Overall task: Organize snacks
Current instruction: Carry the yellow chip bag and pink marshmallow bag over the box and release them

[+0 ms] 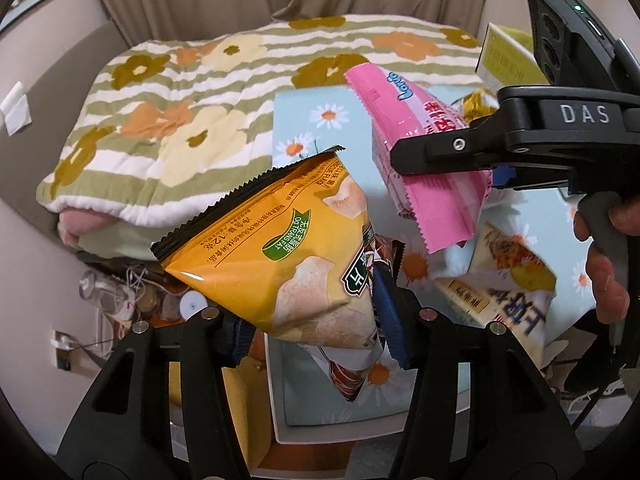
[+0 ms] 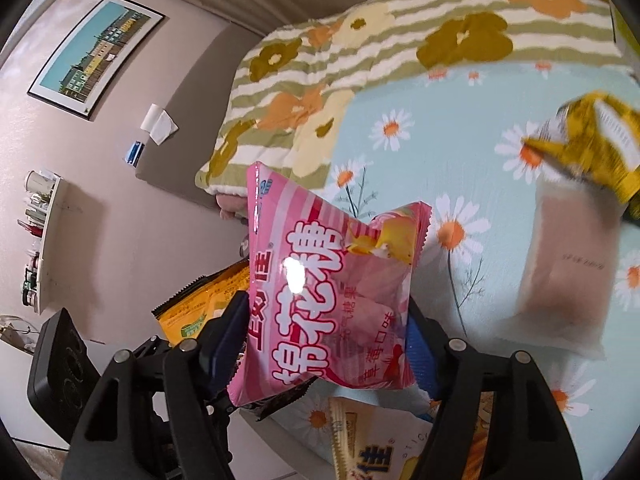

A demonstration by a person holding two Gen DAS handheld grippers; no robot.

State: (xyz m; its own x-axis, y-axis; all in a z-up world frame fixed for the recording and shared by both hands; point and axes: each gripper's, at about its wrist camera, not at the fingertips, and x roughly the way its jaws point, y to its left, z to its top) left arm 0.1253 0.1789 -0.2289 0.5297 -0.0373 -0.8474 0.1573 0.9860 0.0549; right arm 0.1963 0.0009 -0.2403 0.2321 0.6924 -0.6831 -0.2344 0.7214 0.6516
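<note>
Both tongs are loaded: left tongs (image 1: 316, 320) clamped on the orange chip bag (image 1: 280, 248), right tongs (image 2: 324, 344) clamped on the pink marshmallow bag (image 2: 332, 280), both held clear above the daisy sheet (image 2: 460, 152), probably so they can be sorted away from the leftover packets.

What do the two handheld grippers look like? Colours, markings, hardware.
Both are matte black with angular linkage arms, silver pivot pins and blue ribbed pads on the jaws. The right gripper, seen side-on from the left gripper, bears white "DAS" lettering, a green LED on its top module and a grey trigger handle.
</note>
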